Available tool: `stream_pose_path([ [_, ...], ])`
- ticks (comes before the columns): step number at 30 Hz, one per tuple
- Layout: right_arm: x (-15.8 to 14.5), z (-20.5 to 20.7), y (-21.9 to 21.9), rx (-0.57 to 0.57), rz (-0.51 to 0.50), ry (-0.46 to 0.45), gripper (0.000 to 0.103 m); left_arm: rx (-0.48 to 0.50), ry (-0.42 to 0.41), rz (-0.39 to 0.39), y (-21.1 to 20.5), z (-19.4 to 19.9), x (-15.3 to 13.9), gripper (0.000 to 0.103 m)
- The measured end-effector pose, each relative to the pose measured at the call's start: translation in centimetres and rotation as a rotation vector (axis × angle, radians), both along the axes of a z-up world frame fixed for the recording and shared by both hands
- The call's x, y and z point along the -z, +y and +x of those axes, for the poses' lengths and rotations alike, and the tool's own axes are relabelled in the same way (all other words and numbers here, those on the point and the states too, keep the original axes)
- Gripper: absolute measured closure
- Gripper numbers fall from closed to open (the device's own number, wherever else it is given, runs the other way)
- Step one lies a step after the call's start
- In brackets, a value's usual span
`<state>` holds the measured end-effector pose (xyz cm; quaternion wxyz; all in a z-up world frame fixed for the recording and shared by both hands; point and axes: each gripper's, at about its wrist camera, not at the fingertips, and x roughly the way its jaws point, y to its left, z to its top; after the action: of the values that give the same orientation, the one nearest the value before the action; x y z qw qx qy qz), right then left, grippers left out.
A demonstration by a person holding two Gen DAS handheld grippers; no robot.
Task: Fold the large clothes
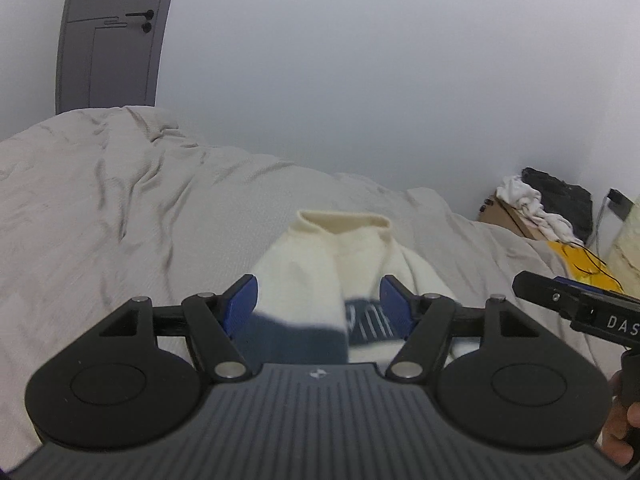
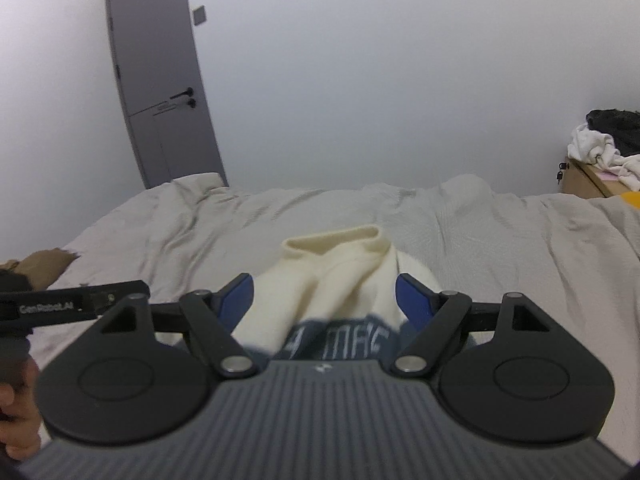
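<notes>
Beige bed [image 1: 120, 200] carries the cream-and-navy sweater [image 1: 340, 248], collar at the far end, long axis running away. Left hand-held gripper [image 1: 318, 296] and right hand-held gripper [image 2: 324, 294] hover equally near, jaws apart, empty.

Plain pale wall [image 2: 380, 80], even flat light. Grey door [image 2: 160, 92], black handle, behind bed's far left corner. Bed [image 2: 180, 232] under rumpled beige cover. Brown box [image 1: 508, 216] past bed's right edge, white cloth [image 1: 532, 204] and dark heap on top.
</notes>
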<state>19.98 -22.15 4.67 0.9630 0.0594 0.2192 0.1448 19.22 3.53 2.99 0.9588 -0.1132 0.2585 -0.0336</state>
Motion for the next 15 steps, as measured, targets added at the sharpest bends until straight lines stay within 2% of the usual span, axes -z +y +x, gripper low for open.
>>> stream_pose_path([
  [6,0.1,-7.2,-0.2,-0.016,0.006,-0.029,0.023,-0.005,0.009,0.004,-0.3,-8.1,1.1,0.031],
  [15,4.6,-14.4,-0.3,-0.035,-0.009,-0.001,0.023,-0.043,0.052,0.007,-0.8,-15.9,6.6,0.031],
])
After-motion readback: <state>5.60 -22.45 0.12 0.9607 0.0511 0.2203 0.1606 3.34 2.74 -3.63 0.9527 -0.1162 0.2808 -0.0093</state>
